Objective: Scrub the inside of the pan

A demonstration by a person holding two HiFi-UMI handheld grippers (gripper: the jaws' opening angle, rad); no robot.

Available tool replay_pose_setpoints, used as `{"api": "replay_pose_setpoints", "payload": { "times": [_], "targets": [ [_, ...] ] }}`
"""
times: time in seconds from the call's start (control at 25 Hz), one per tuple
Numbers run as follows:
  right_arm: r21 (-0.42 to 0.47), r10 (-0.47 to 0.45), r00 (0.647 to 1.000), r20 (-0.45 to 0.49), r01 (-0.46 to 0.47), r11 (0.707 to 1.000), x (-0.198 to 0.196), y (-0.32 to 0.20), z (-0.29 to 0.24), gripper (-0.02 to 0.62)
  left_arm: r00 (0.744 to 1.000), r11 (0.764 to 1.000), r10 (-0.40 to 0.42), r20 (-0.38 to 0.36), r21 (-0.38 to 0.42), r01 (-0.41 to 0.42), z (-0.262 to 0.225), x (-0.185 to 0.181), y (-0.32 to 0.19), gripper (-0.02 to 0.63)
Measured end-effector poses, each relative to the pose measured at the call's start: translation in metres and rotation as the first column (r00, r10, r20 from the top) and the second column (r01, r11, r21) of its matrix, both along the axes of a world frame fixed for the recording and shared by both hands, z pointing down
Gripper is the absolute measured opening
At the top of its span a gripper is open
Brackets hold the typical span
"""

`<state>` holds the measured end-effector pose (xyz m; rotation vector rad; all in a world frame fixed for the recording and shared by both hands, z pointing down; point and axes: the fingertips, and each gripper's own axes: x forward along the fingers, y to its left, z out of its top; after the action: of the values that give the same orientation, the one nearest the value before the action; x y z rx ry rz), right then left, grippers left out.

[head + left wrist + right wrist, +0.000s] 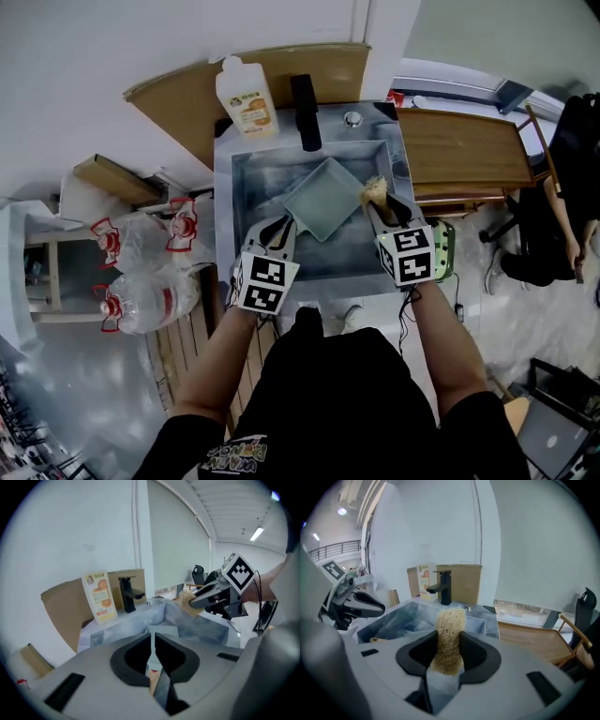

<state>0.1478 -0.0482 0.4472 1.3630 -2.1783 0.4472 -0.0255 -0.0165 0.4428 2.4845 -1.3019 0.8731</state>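
Head view: you've got the square pan (pixel 323 197) tipped up in the sink (pixel 246 178), lying between your two grippers. Your left gripper (pixel 278 230) is pinched nearly closed on its near corner, I'd guess to steady it with the inside facing the scrubber. Your right gripper (pixel 386 214) is clamped tight on a loofah scrubber (pixel 375 190), poking out right at the pan's right edge, though I can't tell if it's touching.

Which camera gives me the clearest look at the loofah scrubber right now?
The right gripper view: the loofah scrubber fills the centre, clamped between the right hand-held gripper's jaws. The head view shows only its tip over the sink; the left gripper view, a small tan patch far off.
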Motion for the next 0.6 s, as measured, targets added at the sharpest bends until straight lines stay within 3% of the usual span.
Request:
{"api": "replay_pose_setpoints", "payload": {
  "times": [0.08,0.2,0.6],
  "targets": [
    [0.038,-0.014,0.999,0.049,0.012,0.999,0.004,0.009,-0.022,0.146,1.000,0.998,-0.011,-0.027,0.069,0.012,-0.028,0.007,0.006,0.010],
    [0.104,-0.042,0.995,0.095,0.032,0.994,0.011,0.024,-0.056,0.146,0.998,0.991,-0.006,-0.065,0.134,0.015,-0.063,0.021,0.021,0.009],
    [0.257,-0.142,0.977,0.159,0.098,0.961,0.029,0.086,-0.134,0.146,0.993,0.964,0.004,-0.120,0.266,0.028,-0.135,0.053,0.088,0.009]
  ]
}}
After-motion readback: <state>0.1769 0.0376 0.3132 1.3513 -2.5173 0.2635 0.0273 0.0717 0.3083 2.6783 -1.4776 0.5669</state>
